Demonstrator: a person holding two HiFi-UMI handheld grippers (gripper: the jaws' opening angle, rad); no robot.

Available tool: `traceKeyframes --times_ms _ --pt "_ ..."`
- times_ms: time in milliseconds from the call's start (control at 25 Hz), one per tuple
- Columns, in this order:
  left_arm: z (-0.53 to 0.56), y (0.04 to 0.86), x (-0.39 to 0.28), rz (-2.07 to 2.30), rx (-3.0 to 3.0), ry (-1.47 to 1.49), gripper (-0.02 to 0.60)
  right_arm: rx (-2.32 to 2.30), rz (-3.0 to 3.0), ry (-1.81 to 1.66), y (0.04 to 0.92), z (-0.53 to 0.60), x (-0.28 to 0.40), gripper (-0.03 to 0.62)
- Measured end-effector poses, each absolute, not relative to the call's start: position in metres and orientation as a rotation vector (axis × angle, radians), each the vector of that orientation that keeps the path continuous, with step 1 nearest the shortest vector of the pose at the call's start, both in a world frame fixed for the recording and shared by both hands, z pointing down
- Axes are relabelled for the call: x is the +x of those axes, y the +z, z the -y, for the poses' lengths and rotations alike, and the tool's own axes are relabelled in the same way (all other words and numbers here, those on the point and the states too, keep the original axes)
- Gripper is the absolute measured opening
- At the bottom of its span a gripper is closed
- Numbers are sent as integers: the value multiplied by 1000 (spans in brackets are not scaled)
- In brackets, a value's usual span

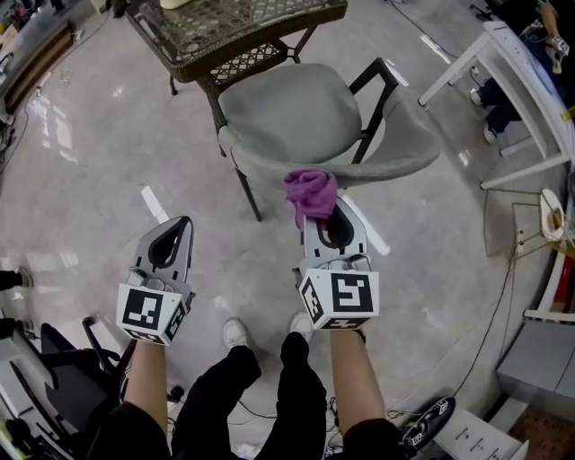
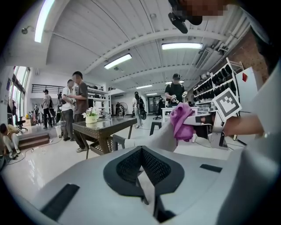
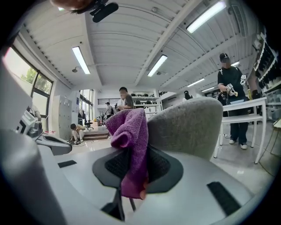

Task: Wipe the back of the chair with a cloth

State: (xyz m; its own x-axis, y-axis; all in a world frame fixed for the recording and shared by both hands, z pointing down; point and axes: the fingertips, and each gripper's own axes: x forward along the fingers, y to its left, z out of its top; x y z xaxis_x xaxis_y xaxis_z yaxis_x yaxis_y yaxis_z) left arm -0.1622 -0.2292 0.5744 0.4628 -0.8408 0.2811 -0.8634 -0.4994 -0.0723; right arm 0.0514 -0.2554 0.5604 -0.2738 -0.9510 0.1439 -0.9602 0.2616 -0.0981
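A grey chair [image 1: 278, 112] on a black frame stands ahead of me, its curved back [image 1: 395, 163] nearest. My right gripper [image 1: 318, 214] is shut on a bunched purple cloth [image 1: 311, 192], which sits at the top edge of the back's left part. In the right gripper view the cloth [image 3: 130, 140] hangs between the jaws, with the chair back [image 3: 186, 127] right behind it. My left gripper [image 1: 184, 225] is shut and holds nothing, low over the floor to the left of the chair. The left gripper view shows the cloth [image 2: 181, 121] on the chair back [image 2: 161, 138].
A wicker table with a glass top [image 1: 235, 27] stands just beyond the chair. A white table [image 1: 521, 81] is at the far right, with a wire rack [image 1: 526, 225] below it. My own legs and shoes [image 1: 235, 332] are under the grippers. Several people stand in the background.
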Motion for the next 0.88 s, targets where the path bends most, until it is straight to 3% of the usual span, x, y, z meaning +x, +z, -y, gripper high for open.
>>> traceKeyframes --times_ms 560,880 --pt "231 581 -105 1430 2674 476 9 2014 2360 224 548 249 135 96" --pt "235 596 -113 1452 2669 488 9 2237 2196 207 558 238 194 95"
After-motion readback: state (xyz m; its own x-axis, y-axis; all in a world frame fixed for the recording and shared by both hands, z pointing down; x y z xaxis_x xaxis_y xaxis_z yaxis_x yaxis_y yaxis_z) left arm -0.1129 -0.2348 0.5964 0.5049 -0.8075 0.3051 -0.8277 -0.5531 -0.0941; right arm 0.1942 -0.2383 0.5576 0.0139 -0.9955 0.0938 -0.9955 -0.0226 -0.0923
